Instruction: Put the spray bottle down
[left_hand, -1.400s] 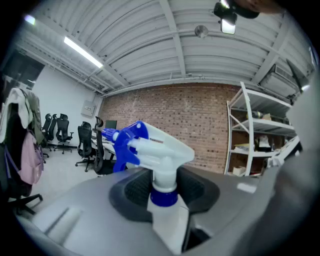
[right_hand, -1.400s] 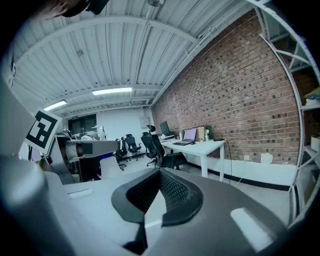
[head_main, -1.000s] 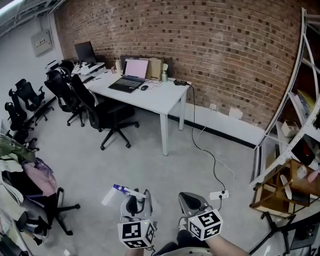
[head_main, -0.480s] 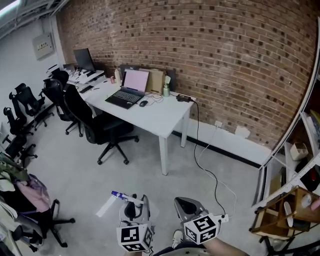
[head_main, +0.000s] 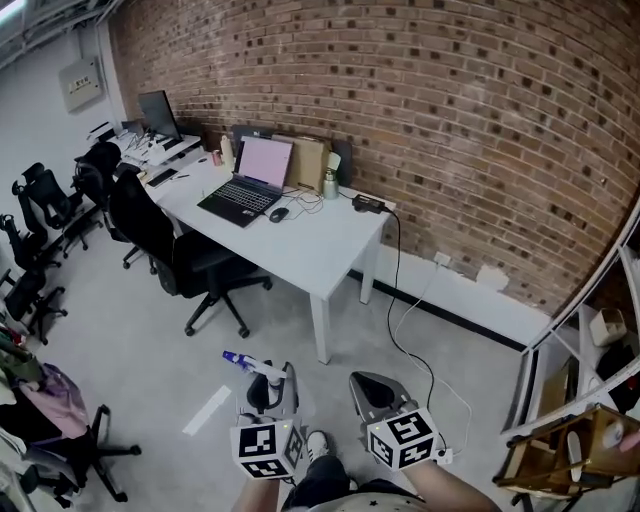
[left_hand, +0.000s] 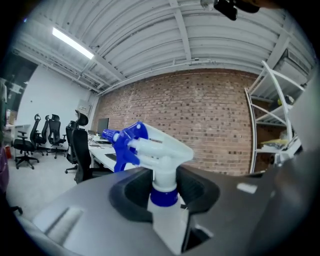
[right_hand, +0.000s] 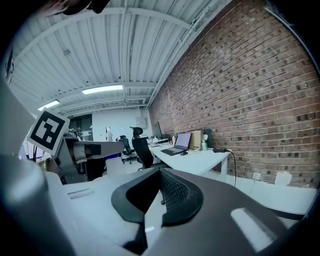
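Note:
My left gripper (left_hand: 165, 186) is shut on the neck of the spray bottle (left_hand: 156, 150), a clear white bottle with a white and blue trigger head. The nozzle points left. In the head view the spray bottle (head_main: 252, 363) sticks up and to the left from the left gripper (head_main: 272, 388), held in the air above the grey floor. To its right my right gripper (head_main: 376, 393) is shut with nothing in it. In the right gripper view the right gripper (right_hand: 159, 192) shows its pads pressed together, and the left gripper's marker cube (right_hand: 48, 131) appears at the left.
A white desk (head_main: 318, 243) stands ahead by the brick wall, carrying a laptop (head_main: 246, 180), a mouse and small items. Black office chairs (head_main: 165, 250) crowd its left side. A cable (head_main: 405, 325) trails over the floor. Metal shelving (head_main: 600, 400) stands at the right.
Both grippers have come closer to the white desk, which now sits nearer in the head view. The left gripper's hold on the bottle is the same, and the right stays shut.

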